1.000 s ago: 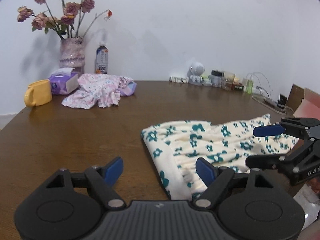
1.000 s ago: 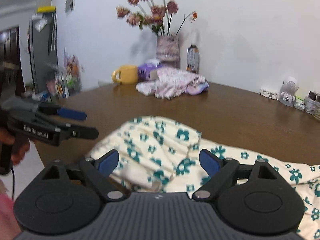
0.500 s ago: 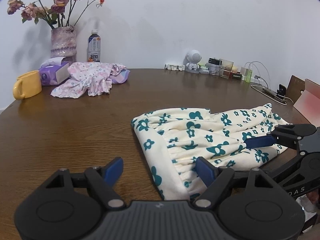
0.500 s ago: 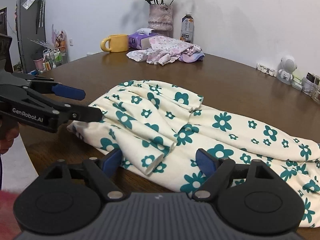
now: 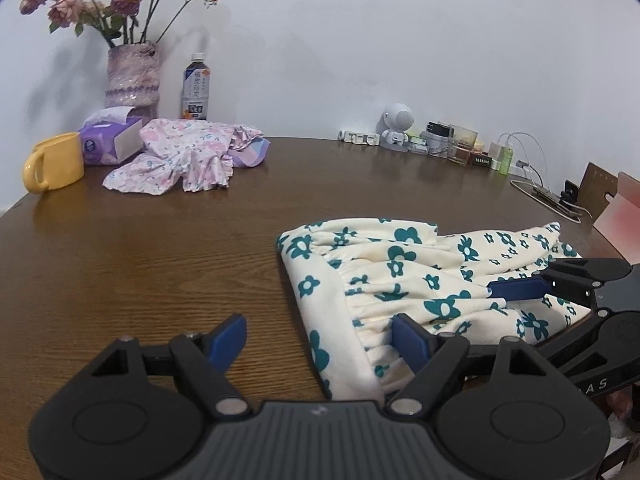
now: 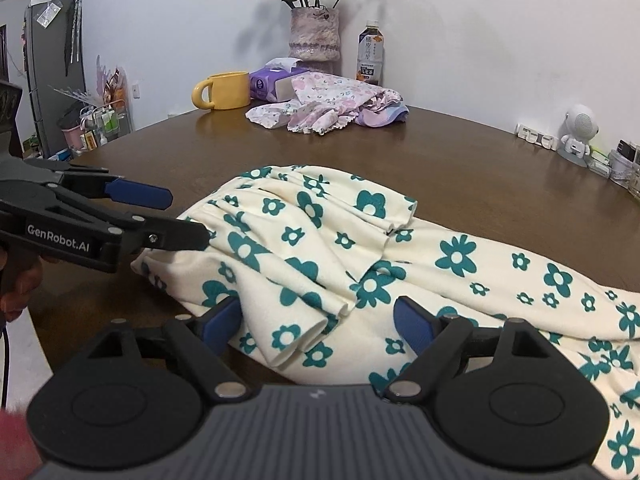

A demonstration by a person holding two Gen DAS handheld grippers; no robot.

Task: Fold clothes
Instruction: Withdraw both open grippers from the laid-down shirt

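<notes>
Brown table (image 5: 160, 260), both tongs (image 5: 320, 336) (image 6: 316, 324) spread, low over floral garment (image 6: 460, 256).

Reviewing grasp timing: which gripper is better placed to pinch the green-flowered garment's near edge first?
Right, probably: the right gripper is open with the garment edge between its fingers; the left gripper, open, mostly spans bare table.

White wall (image 5: 400, 40), brown wooden table (image 5: 160, 260).
</notes>
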